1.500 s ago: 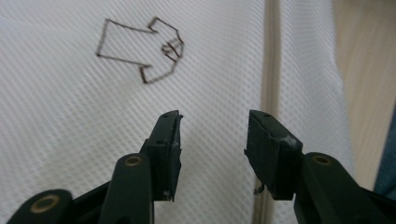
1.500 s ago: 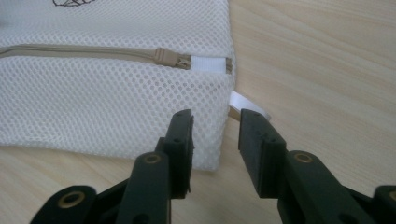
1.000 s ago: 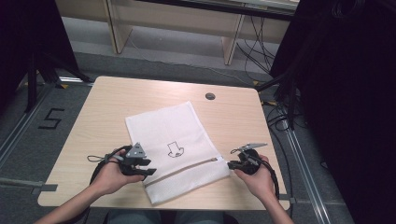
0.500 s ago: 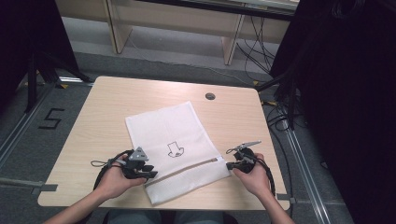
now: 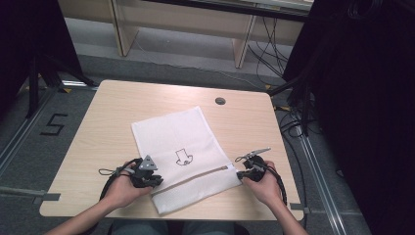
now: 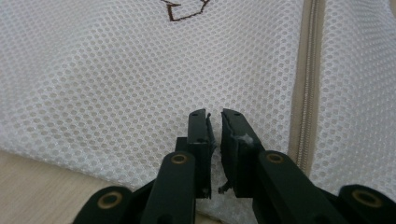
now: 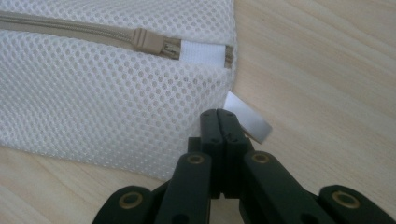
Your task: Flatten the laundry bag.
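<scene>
A white mesh laundry bag (image 5: 181, 142) lies flat on the wooden table (image 5: 122, 107), with a brown printed mark and a beige zipper (image 5: 195, 174) near its front end. My left gripper (image 5: 157, 181) is at the bag's left edge. Its jaws (image 6: 215, 116) have just been closing and stand a narrow slit apart over the mesh (image 6: 116, 79), beside the zipper (image 6: 308, 93). My right gripper (image 5: 240, 174) is at the bag's right corner. In the right gripper view it (image 7: 219, 114) is shut on the mesh edge below the zipper pull (image 7: 149, 44), by a white tag (image 7: 250, 121).
A dark round grommet (image 5: 220, 101) sits in the tabletop behind the bag. Bare wood surrounds the bag on all sides. Cables trail from both grippers toward the front edge. Dark stands and cables are on the floor to the right.
Both hands have dropped slightly toward the table at the bag's two sides. The left gripper's jaws have drawn closer together. The bag has not shifted.
</scene>
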### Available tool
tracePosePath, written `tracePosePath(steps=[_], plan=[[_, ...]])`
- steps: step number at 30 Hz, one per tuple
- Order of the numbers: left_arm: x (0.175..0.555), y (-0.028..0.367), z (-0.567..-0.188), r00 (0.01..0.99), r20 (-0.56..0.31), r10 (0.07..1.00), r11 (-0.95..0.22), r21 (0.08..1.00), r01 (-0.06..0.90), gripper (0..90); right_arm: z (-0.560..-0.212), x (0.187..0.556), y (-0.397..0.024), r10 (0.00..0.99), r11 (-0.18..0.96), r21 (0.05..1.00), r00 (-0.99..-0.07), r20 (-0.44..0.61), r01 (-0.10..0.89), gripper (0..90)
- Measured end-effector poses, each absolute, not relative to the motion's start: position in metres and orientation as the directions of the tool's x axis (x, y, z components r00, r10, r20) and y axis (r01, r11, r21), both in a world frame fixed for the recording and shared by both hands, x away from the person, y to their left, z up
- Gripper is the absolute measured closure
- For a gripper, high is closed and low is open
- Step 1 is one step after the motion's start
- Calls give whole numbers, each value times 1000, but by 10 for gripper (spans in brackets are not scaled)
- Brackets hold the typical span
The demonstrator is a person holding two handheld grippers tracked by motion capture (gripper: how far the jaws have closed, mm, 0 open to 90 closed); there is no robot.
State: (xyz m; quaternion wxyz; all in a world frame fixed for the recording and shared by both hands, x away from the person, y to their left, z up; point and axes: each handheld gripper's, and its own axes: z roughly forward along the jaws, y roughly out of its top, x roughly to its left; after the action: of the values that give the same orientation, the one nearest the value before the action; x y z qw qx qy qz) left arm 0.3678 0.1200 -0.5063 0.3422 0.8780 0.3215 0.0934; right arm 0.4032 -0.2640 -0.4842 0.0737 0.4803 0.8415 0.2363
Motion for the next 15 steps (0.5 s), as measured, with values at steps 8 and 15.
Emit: tracePosePath(steps=[8,15], plan=[[367,118,-506,775,-66,629,-556,658,508,834,-472,399,-264,844,407,547,-531,83,732,900],[367,118,-506,773,-70,631,-552,659,511,837,-484,400,-255,826,447,497,-556,90,744,900]])
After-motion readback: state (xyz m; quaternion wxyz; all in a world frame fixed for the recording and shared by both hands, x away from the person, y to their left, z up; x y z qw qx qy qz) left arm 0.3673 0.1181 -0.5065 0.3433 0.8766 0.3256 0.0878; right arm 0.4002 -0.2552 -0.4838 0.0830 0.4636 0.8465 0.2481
